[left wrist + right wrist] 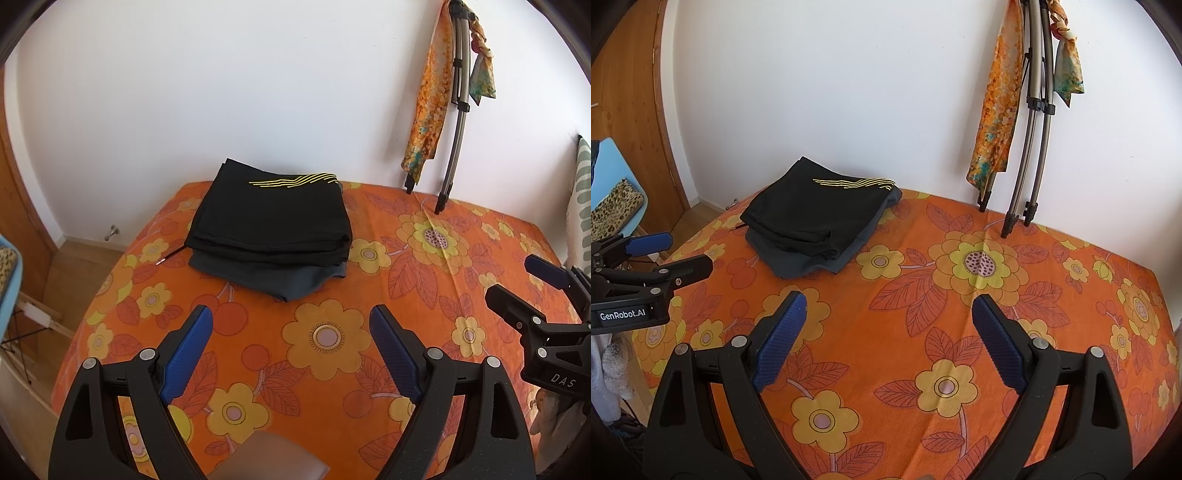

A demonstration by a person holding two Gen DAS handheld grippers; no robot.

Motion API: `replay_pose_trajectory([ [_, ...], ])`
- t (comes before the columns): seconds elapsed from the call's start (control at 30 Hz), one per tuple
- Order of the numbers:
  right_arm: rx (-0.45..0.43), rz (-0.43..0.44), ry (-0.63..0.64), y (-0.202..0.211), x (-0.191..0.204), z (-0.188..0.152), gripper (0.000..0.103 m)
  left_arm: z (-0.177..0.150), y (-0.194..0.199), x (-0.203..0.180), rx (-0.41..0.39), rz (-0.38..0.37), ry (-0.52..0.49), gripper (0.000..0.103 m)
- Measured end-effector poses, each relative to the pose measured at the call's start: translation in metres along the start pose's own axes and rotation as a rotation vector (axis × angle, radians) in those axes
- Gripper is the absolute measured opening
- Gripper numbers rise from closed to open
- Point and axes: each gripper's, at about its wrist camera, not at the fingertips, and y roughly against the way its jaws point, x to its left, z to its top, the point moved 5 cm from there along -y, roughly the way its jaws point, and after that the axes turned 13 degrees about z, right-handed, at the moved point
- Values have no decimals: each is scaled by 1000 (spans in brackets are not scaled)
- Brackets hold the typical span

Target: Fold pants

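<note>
Two folded garments are stacked at the far left of the bed: black pants [271,214] with thin yellow curved stripes near the top edge, lying on a dark grey garment [284,280] whose edge shows beneath; a thin black drawstring [171,256] with a metal tip trails out to the left. Two grippers hover above the orange floral bedsheet [332,387]; the left gripper [291,321] has its jaws spread wide with nothing between them and touches nothing; the right gripper [890,306] likewise gapes wide, empty, clear of the stack. Each has two black plastic arms with blue, finely knobbed pads [783,339]. Against the white wall lean a folded tripod [1030,147] with curved metal legs and two patterned scarves [997,103].
</note>
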Motion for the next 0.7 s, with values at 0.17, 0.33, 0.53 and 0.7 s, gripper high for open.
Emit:
replay_pose_trajectory([
  [0.17,0,-2,1,0,0,0,93,1,0,0,-3,1,-1,87],
  [0.33,0,-2,0,-1,0,0,93,1,0,3,-5,7,10,87],
  [0.53,3,0,1,-1,1,-1,93,0,-1,3,1,4,11,87],
  [0.7,4,-1,2,-2,1,-1,93,1,4,3,-35,19,6,87],
])
